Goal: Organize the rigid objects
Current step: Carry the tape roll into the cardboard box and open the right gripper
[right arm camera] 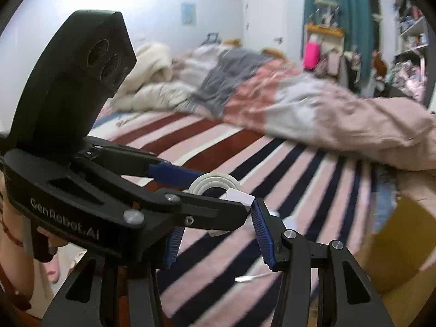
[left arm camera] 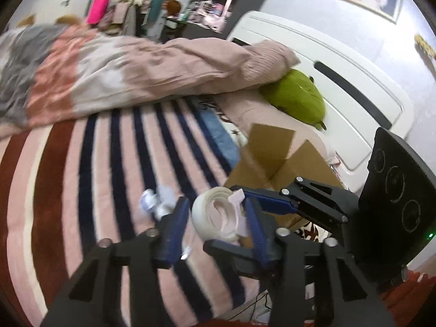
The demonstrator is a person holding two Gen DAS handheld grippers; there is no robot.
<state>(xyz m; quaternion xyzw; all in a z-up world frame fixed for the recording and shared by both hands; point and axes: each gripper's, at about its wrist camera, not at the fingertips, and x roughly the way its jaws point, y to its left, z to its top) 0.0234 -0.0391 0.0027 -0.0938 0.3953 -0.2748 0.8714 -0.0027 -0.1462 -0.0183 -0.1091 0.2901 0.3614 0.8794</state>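
Note:
A white tape roll [left arm camera: 215,212] with a loose pink-white tab hangs above the striped bed. In the left wrist view it sits between my left gripper's [left arm camera: 218,218] blue fingers [left arm camera: 177,218], and my right gripper's [left arm camera: 261,199] fingers reach in from the right beside it. In the right wrist view my left gripper [right arm camera: 196,188] comes in from the left and is shut on the roll [right arm camera: 214,184], in front of my right gripper [right arm camera: 218,231], whose jaws stand apart. A crumpled white-blue packet [left arm camera: 156,200] lies on the bed. An open cardboard box [left arm camera: 275,158] stands to the right.
A striped blanket [left arm camera: 90,177] covers the bed, with a rumpled pink duvet [left arm camera: 152,70] behind. A green pillow [left arm camera: 297,95] lies against the white headboard [left arm camera: 340,76]. Shelves and clutter stand at the far end of the room. The box also shows blurred in the right wrist view [right arm camera: 395,245].

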